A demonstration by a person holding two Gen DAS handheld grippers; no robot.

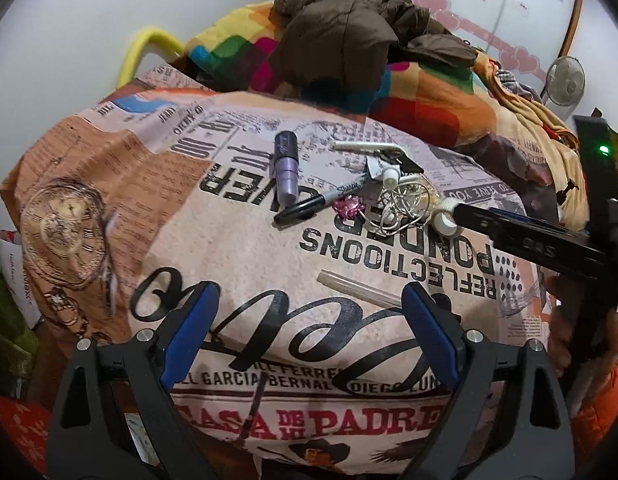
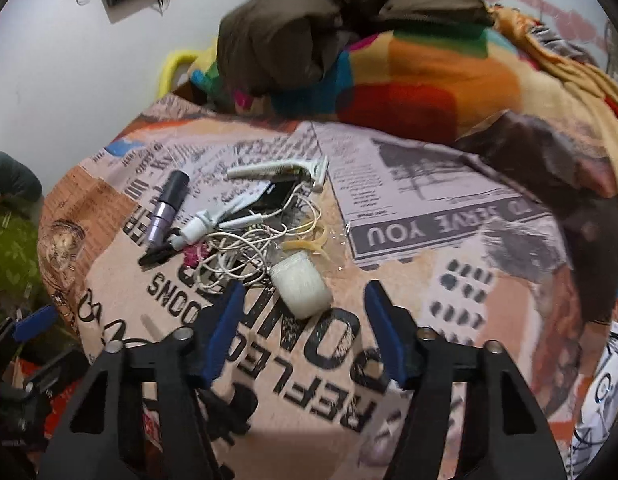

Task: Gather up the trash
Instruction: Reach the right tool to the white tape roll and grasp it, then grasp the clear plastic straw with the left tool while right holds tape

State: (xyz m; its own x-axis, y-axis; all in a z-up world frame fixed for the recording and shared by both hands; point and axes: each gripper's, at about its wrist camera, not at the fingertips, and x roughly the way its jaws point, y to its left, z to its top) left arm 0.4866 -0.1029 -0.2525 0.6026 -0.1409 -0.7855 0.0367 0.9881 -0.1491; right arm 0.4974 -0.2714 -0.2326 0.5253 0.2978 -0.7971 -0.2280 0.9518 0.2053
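Between the spread blue fingers of the right gripper (image 2: pixel 305 332), just ahead of the tips, lies a white cap (image 2: pixel 301 288) on the printed cloth (image 2: pixel 409 280); nothing gripped. Beside it: tangled earphone cable (image 2: pixel 237 248), razor (image 2: pixel 277 170), purple tube (image 2: pixel 167 208), marker (image 1: pixel 309 200), pink wrapper (image 1: pixel 348 205). Left gripper (image 1: pixel 309 316) also spread, empty, over the cloth, a clear tube (image 1: pixel 357 290) near its right finger. Beyond: brown jacket (image 1: pixel 349 36) on a coloured blanket (image 1: pixel 421 96).

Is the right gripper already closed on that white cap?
No: in the right wrist view the right gripper is open, its blue fingers apart, with the white cap lying just ahead on the printed cover.
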